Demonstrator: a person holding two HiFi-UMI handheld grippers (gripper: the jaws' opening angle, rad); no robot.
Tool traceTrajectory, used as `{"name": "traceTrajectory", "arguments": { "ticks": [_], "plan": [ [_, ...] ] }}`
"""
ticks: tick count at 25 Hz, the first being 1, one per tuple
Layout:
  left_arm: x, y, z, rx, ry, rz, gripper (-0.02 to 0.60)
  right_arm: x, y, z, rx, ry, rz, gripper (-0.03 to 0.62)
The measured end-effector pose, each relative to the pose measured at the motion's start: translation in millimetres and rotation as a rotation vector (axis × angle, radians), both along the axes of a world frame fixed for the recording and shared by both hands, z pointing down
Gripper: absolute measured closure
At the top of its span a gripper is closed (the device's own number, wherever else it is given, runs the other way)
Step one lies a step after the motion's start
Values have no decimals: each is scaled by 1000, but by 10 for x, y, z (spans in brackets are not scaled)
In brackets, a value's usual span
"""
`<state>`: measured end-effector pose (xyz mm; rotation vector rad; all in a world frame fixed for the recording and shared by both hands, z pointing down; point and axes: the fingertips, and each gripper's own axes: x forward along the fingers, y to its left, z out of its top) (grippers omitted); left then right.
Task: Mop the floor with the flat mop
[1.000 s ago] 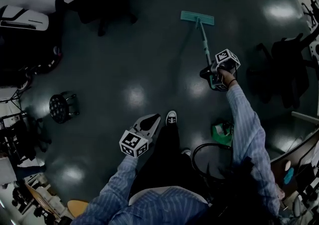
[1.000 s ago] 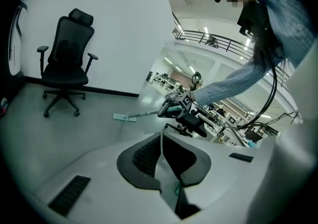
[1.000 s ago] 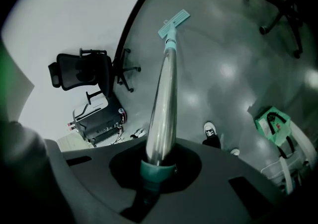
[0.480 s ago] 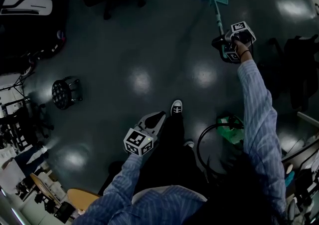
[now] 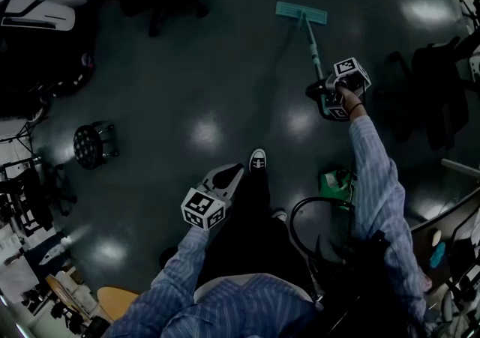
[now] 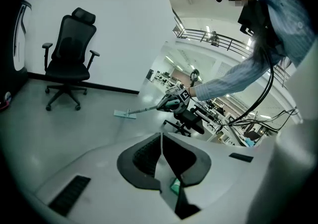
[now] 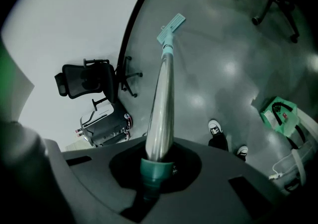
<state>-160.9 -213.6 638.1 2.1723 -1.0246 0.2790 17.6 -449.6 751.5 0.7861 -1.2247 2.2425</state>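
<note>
**Mop out ahead, one gripper on the handle**

At the left of the head view a round black stool (image 5: 91, 145) stands on the dark glossy floor (image 5: 187, 74). Lower centre, the left gripper (image 5: 227, 177) hangs by the person's leg, its jaws pressed together with nothing between them. A white-toed shoe (image 5: 257, 159) sits just beside it.

The flat mop's teal head (image 5: 301, 13) lies flat on the floor at the upper middle. Its metal handle (image 7: 161, 104) slants down and right into the right gripper (image 5: 324, 98), whose jaws are clamped on the teal grip end.

A green bag (image 5: 335, 180) rests on the floor at the lower right. I cannot make out what is in it.
</note>
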Motion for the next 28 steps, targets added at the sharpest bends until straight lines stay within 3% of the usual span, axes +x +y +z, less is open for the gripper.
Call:
{"name": "traceTrajectory", "arguments": {
  "ticks": [15, 28],
  "plan": [
    [559, 1009, -367, 45, 20, 116, 572, 450, 2528, -349, -54, -51, -26, 585],
    [771, 2112, -843, 125, 13, 107, 572, 615, 4817, -828, -99, -83, -18, 585]
  ]
}}
